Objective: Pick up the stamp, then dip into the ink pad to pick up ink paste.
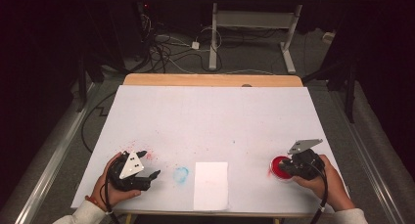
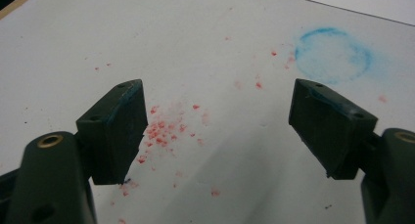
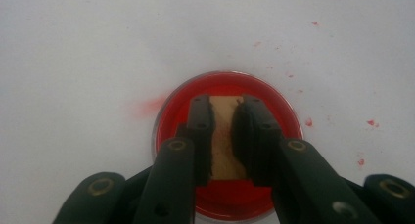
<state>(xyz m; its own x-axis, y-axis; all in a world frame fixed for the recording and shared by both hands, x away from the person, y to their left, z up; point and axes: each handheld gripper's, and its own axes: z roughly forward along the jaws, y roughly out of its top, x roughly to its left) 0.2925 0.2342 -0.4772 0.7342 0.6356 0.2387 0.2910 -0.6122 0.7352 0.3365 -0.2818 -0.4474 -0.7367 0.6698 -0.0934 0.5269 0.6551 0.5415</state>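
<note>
A: Nearest first, high view: the person's two hands at the bottom edge. Left gripper (image 1: 147, 166) sits on the desk (image 1: 210, 116), jaws spread wide, nothing between them. In its own view the pads (image 2: 125, 121) carry blue smears.

B: Right side?

A: Right gripper (image 3: 224, 136) is clamped narrow on a small tan block (image 3: 224, 131), probably a wooden stamp or sponge, can't say which. It's pushed down into the red paint dish (image 3: 171, 116). In the high view that dish (image 1: 279, 166) sits at the near right of the desk, just beside the gripper body.

B: Between the hands?

A: A white paper sheet (image 1: 211, 185) at the near edge, centre. Left of it a blue ring print (image 1: 180, 174); same ring in the left gripper view (image 2: 333, 55). Red specks (image 2: 161, 131) are scattered under the left gripper. Farther back the desk cover is bare, then a wood strip, then floor cables.

B: Risks?

A: My read: the block looks loaded with paint, so lifting it fast could drip red across the cover before it reaches the paper. The grip is on the block's sides only; a tilt could let it slip. The dish is light and shallow, so a sticky pull may drag it. The left gripper isn't bracing anything.
</note>
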